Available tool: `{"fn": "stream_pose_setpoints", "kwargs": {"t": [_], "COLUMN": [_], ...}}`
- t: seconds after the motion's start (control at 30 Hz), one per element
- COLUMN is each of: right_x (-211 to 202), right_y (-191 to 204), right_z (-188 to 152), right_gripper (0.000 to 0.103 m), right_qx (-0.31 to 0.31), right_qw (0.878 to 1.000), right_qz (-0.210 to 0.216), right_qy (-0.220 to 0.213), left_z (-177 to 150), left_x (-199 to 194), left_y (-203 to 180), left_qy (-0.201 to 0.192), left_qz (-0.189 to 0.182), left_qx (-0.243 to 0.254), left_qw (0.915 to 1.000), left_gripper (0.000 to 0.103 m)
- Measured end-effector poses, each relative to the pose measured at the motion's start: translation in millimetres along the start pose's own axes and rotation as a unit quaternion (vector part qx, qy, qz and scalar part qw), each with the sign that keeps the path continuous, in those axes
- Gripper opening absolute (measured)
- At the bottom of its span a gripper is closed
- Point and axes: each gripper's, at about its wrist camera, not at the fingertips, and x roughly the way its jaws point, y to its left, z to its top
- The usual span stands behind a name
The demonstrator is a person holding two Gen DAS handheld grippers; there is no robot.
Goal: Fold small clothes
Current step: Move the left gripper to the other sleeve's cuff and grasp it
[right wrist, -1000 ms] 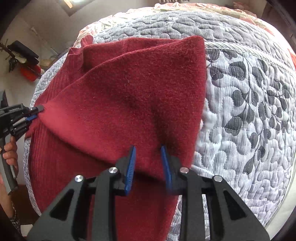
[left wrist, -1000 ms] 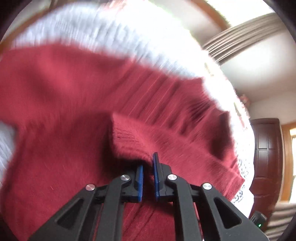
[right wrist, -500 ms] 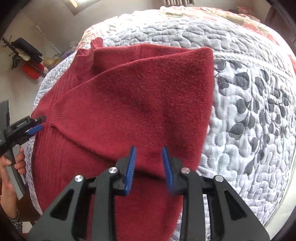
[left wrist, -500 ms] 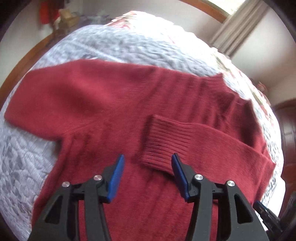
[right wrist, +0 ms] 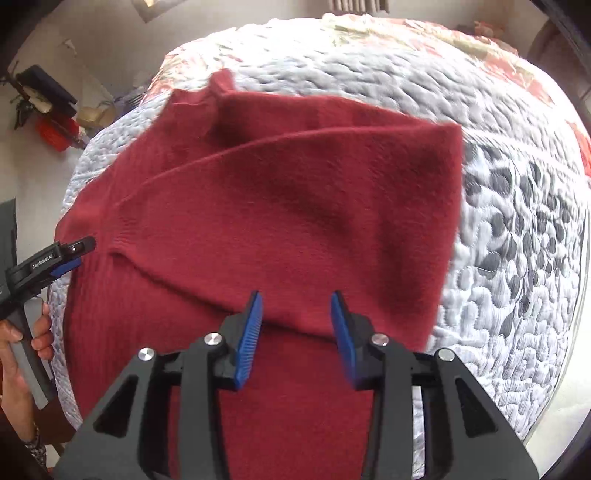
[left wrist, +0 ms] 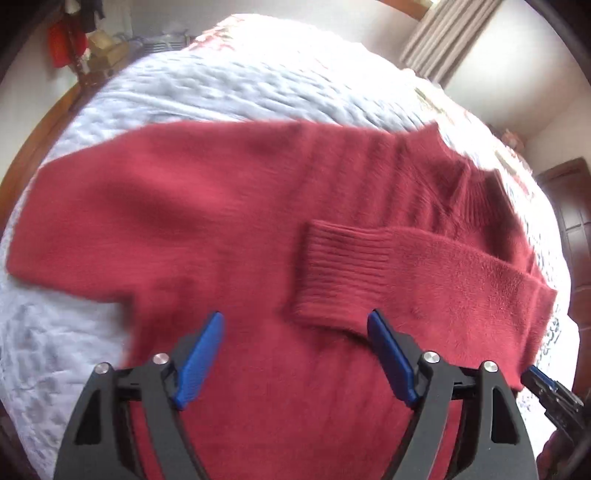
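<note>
A dark red knit sweater (left wrist: pixel 229 229) lies flat on the quilted bed. One sleeve is folded across the body, its ribbed cuff (left wrist: pixel 340 273) lying just ahead of my left gripper (left wrist: pixel 295 321), which is open with nothing in it. The other sleeve (left wrist: pixel 74 225) stretches out to the left. In the right wrist view, the folded sleeve (right wrist: pixel 314 221) covers the sweater's upper part. My right gripper (right wrist: pixel 296 299) is open above the sleeve's near edge. The left gripper (right wrist: pixel 74 254) shows at the sweater's left edge, held by a hand (right wrist: pixel 22 332).
A grey-white quilt (right wrist: pixel 517 229) with a leaf pattern covers the bed. Its wooden frame (left wrist: pixel 40 136) runs along the left. A curtain (left wrist: pixel 443 33) and a dark door (left wrist: pixel 569 206) stand beyond. Clutter, including a red box (right wrist: pixel 55 133), sits on the floor at the left.
My left gripper let go of the sleeve cuff, opened wide and drew back, leaving the cuff on the sweater's body. My right gripper opened a little wider over the sleeve's edge.
</note>
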Motion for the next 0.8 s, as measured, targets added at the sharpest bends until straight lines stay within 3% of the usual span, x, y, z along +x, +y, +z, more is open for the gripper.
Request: {"fn": "stream_pose_setpoints", "kwargs": {"t": [0.17,0.37,0.5,0.6,0.8], "right_x": [5,20,31,40,51], "right_y": [56,118,140,161,191], "right_z": [8,12,14,17,20], "right_gripper": [0.039,0.039,0.039,0.039,0.042], "right_qx": [-0.032,-0.054,-0.059,-0.067,-0.088], "right_qw": [0.999,0.998,0.998,0.997,0.996], "right_qz": [0.009,0.023,0.029,0.024,0.01], "right_qy": [0.002,0.014,0.021,0.026,0.026], "left_z": [-5,-21,-28,-37,-40], "left_x": [-41,-64,-55,-46,-8], "left_y": [97,236,321,371,435], "left_qy": [0.008,0.005,0.011,0.021,0.035], "left_qz": [0.028,0.041,0.009,-0.032,-0.087], "left_qx": [-0.069,-0.202,-0.3,-0.368,-0.45], "left_qw": [0.9972,0.9784,0.9539,0.9289,0.8881], "left_gripper": [0.08,0.08,0.076,0.075,0.074]}}
